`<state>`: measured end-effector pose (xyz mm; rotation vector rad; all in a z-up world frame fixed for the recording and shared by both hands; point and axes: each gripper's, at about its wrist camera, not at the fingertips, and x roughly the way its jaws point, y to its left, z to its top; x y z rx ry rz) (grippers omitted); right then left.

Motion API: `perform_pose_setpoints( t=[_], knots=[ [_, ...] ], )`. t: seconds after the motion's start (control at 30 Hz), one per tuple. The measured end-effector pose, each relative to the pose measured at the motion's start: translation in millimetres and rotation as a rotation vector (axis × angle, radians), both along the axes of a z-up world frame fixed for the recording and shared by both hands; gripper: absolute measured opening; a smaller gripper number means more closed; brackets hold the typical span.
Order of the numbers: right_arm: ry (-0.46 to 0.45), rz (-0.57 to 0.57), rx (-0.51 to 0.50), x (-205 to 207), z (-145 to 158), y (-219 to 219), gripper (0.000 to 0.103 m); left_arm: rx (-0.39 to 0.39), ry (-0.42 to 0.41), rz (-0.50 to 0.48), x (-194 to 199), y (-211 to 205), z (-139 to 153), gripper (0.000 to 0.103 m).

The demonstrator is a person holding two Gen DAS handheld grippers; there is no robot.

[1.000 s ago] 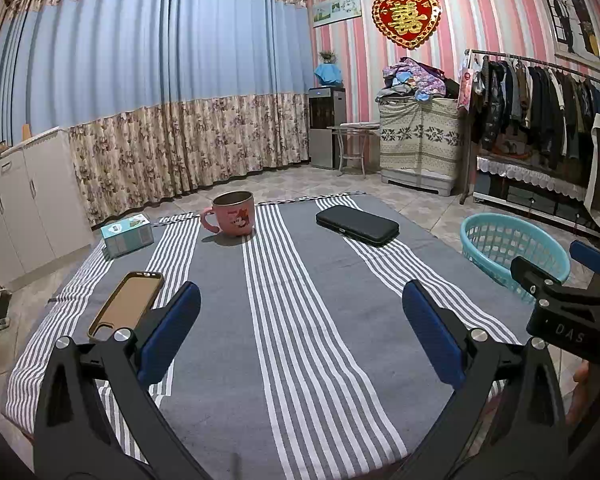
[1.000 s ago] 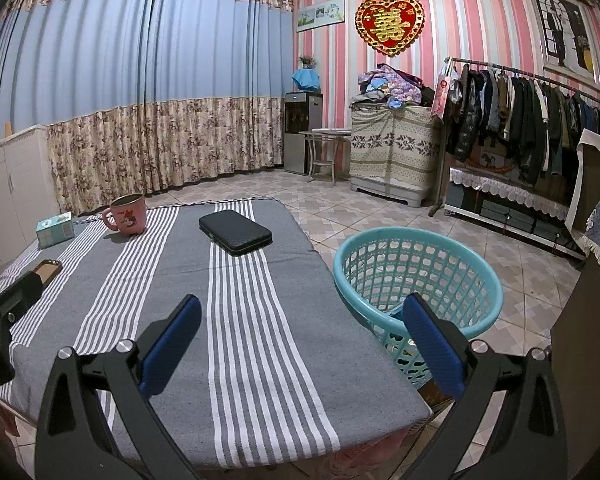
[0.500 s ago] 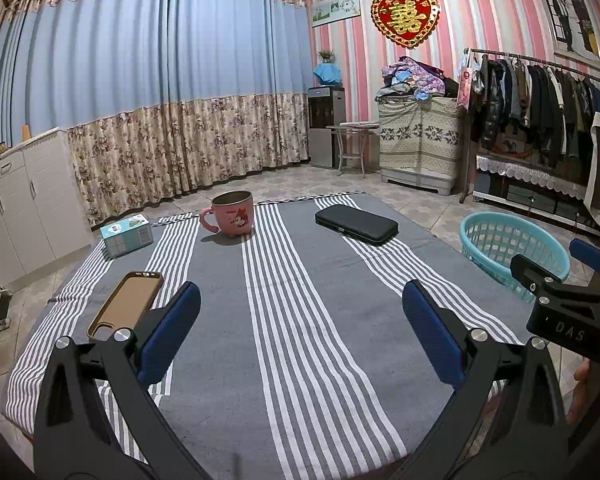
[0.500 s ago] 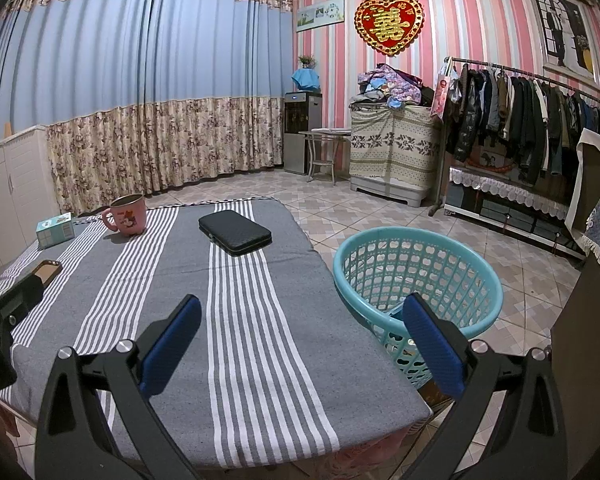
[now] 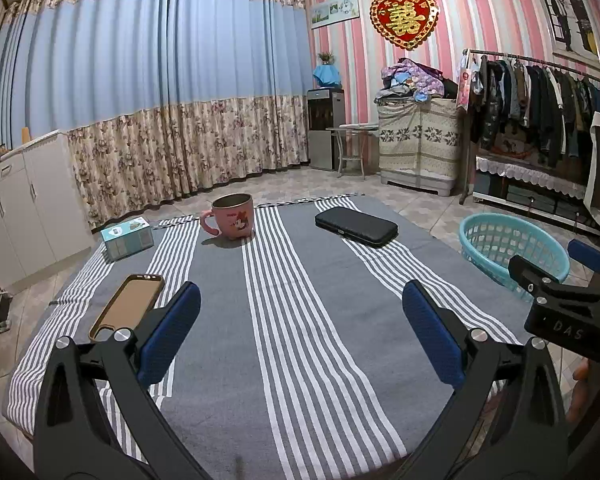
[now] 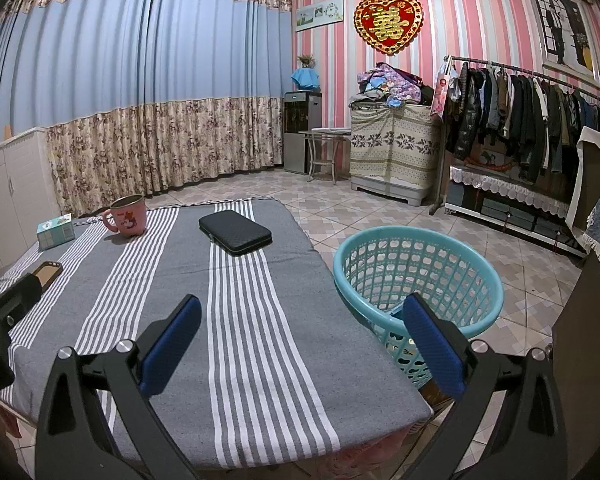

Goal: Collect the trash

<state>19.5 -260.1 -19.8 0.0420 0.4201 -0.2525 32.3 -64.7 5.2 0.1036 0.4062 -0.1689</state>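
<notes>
A turquoise plastic basket (image 6: 418,276) stands on the floor at the table's right side; it also shows in the left wrist view (image 5: 514,250). My left gripper (image 5: 300,332) is open and empty above the near part of the striped grey tablecloth (image 5: 300,280). My right gripper (image 6: 300,340) is open and empty over the table's near right corner, beside the basket. On the cloth lie a small teal box (image 5: 127,238), a pink mug (image 5: 233,216), a black case (image 5: 356,226) and a brown phone case (image 5: 127,306). No loose trash shows.
White cabinets (image 5: 20,208) stand to the left, curtains behind. A clothes rack (image 6: 540,120) and a covered cabinet (image 6: 394,152) stand at the right. The right gripper's body (image 5: 568,304) shows at the left view's right edge. Tiled floor surrounds the table.
</notes>
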Motion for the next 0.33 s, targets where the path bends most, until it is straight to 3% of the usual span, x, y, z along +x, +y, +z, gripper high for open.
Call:
perform_pose_setpoints(
  t=[0.33],
  knots=[
    [0.0, 0.0, 0.002, 0.1, 0.5, -0.1, 0.098, -0.002, 0.006, -0.015, 1.3, -1.8, 5.3, 0.098]
  ],
)
